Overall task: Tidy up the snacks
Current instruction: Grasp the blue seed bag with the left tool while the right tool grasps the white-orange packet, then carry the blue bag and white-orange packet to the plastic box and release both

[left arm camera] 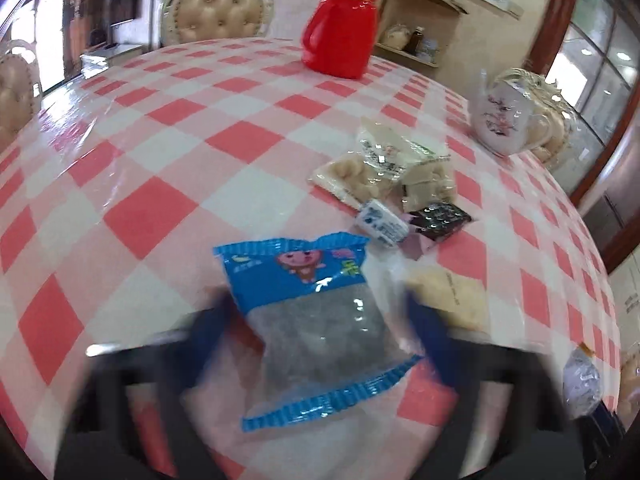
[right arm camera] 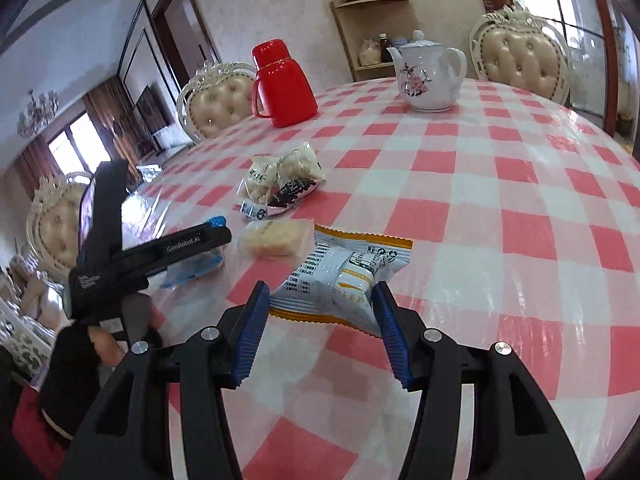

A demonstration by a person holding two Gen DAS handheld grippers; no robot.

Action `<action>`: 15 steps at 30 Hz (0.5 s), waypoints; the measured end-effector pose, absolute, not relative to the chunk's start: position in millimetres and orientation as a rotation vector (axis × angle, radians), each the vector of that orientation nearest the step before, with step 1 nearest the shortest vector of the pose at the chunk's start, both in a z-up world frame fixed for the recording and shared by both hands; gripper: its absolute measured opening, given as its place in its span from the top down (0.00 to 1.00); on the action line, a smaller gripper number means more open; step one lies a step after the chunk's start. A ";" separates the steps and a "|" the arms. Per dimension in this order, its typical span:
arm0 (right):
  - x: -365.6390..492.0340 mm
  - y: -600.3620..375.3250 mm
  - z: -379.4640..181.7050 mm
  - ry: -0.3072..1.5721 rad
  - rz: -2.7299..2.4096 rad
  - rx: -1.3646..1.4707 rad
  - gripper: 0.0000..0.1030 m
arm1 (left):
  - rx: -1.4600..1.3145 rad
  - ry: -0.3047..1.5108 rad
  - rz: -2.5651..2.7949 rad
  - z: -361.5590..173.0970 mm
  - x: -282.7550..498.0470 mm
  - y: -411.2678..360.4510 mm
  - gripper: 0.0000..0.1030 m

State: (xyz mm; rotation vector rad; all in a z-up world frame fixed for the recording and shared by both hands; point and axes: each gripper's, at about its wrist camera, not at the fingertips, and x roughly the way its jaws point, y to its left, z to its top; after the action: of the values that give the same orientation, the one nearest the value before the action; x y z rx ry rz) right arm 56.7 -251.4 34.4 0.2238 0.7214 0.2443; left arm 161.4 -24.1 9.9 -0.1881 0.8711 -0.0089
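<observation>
Red thermos jug [right arm camera: 283, 87] and a white flowery teapot [right arm camera: 427, 76] sitting well apart on the pink-checked tablecloth [right arm camera: 500, 208], tufted cream chairs [right arm camera: 524, 65] round it, corner shelf [right arm camera: 370, 32] behind.

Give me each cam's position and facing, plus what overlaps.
Left wrist: rides the left gripper, low over the checkered table, facing the red thermos; its blurred blue fingers flank a blue snack packet.
Right wrist: rides the right gripper, facing the teapot; its fingers bracket an orange-edged snack packet; the left gripper and a gloved hand show at left.
Shared: thermos, teapot, the snack pile.
</observation>
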 end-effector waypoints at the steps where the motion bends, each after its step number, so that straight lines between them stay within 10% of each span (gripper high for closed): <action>1: 56.4 -252.6 34.6 0.718 0.245 0.228 0.48 | -0.177 0.866 -0.022 10.7 159.3 -23.8 0.50; 15: 62.9 -269.1 22.7 0.731 0.199 0.279 0.48 | -0.210 0.814 -0.068 23.6 101.8 -3.5 0.51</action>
State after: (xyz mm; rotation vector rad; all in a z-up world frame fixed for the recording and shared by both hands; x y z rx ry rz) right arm 62.9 -269.1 22.7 0.2785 0.7310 0.1988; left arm 101.8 -3.5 23.6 -0.2101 0.8142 -0.0681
